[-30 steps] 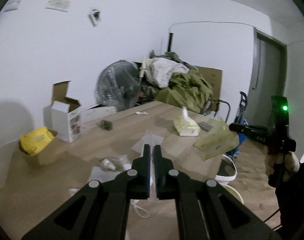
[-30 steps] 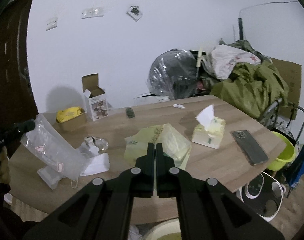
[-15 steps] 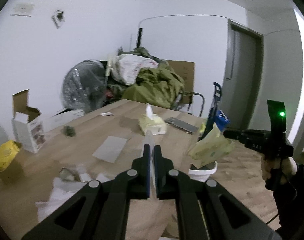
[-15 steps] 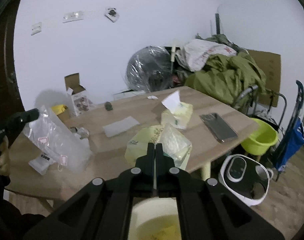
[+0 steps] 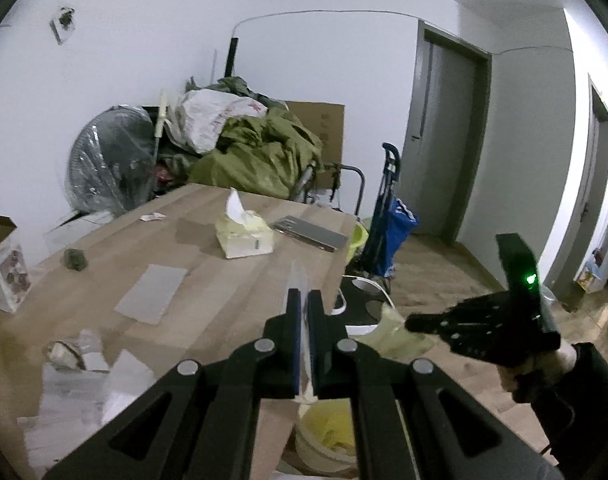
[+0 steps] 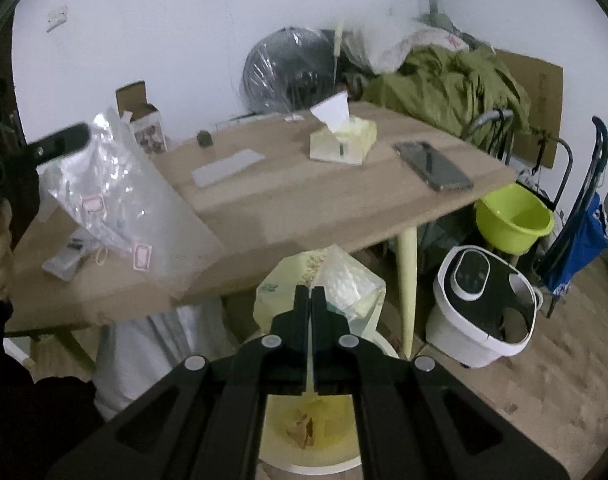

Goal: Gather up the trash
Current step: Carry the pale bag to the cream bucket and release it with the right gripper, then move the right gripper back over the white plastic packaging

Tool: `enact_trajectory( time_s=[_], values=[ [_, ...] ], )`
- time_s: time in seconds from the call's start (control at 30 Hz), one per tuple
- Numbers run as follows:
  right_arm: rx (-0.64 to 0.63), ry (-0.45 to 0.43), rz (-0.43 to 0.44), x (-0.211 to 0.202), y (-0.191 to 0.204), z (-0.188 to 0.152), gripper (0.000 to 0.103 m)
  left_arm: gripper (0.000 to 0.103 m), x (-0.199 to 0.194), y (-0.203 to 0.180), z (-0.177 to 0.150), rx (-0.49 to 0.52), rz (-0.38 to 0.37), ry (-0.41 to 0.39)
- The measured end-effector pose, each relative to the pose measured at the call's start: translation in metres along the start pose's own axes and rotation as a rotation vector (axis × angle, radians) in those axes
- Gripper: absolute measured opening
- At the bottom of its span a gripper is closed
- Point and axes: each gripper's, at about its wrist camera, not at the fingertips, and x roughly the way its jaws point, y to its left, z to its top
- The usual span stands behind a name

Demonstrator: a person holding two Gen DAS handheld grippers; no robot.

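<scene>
My left gripper [image 5: 303,300] is shut on a clear plastic bag [image 6: 120,200], seen edge-on between its fingers in the left wrist view [image 5: 298,280] and held above the table's front edge. My right gripper [image 6: 311,294] is shut on a pale yellow-green wrapper [image 6: 328,284] and holds it just above a cream trash bin [image 6: 316,436] on the floor by the table. The bin also shows in the left wrist view [image 5: 324,436], below the right gripper [image 5: 414,324].
The wooden table [image 6: 304,204] carries a tissue box [image 6: 342,142], a phone [image 6: 432,166], a grey sheet [image 6: 228,168], a small carton [image 6: 144,128] and crumpled scraps [image 5: 66,354]. A white appliance [image 6: 480,304], green basin [image 6: 512,218] and blue cart [image 6: 580,232] stand on the floor at the right.
Both grippers moved off the table towards its front corner. The right gripper dropped with the wrapper to just over the bin. The left one swung right with the plastic bag.
</scene>
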Motion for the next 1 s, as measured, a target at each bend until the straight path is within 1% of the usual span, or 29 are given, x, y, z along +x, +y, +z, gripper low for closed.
enact_trajectory(
  time_s=[0.07, 0.13, 0.17, 0.2, 0.27, 0.33, 0.5, 0.6, 0.7, 0.77, 0.8, 0.83, 0.9, 1.0],
  values=[
    [0.015, 0.039, 0.01, 0.007, -0.005, -0.005, 0.002, 0.003, 0.007, -0.007, 0.0, 0.011, -0.022, 0.01],
    [0.017, 0.068, -0.01, 0.012, -0.009, -0.01, 0.007, 0.003, 0.014, -0.013, -0.001, 0.024, -0.045, 0.021],
    [0.021, 0.072, -0.012, 0.012, -0.01, -0.011, 0.016, 0.003, 0.017, -0.016, -0.001, 0.03, -0.054, 0.026],
    [0.029, 0.073, -0.014, 0.011, -0.013, -0.014, 0.03, 0.003, 0.023, -0.02, -0.001, 0.037, -0.067, 0.035],
    [0.048, 0.067, -0.019, 0.01, -0.019, -0.016, 0.045, 0.003, 0.035, -0.026, -0.004, 0.047, -0.092, 0.059],
    [0.072, 0.063, -0.03, 0.006, -0.026, -0.02, 0.045, 0.003, 0.048, -0.032, -0.006, 0.054, -0.12, 0.083],
    [0.117, 0.07, -0.095, -0.006, -0.042, -0.025, 0.045, 0.003, 0.082, -0.052, -0.015, 0.088, -0.179, 0.16],
    [0.133, 0.061, -0.131, -0.016, -0.052, -0.028, 0.045, 0.005, 0.103, -0.061, -0.023, 0.1, -0.172, 0.213],
    [0.162, 0.047, -0.158, -0.026, -0.061, -0.029, 0.045, 0.006, 0.123, -0.064, -0.031, 0.087, -0.187, 0.278],
    [0.173, 0.04, -0.171, -0.032, -0.063, -0.032, 0.045, 0.016, 0.135, -0.066, -0.035, 0.089, -0.173, 0.311],
    [0.18, 0.042, -0.181, -0.034, -0.065, -0.033, 0.045, 0.033, 0.14, -0.066, -0.037, 0.086, -0.172, 0.326],
    [0.184, 0.044, -0.184, -0.035, -0.065, -0.034, 0.045, 0.045, 0.143, -0.065, -0.038, 0.074, -0.183, 0.337],
    [0.187, 0.048, -0.192, -0.037, -0.064, -0.035, 0.045, 0.051, 0.139, -0.062, -0.038, 0.063, -0.192, 0.32],
    [0.18, 0.049, -0.191, -0.035, -0.062, -0.033, 0.045, 0.053, 0.131, -0.058, -0.035, 0.061, -0.183, 0.293]
  ],
)
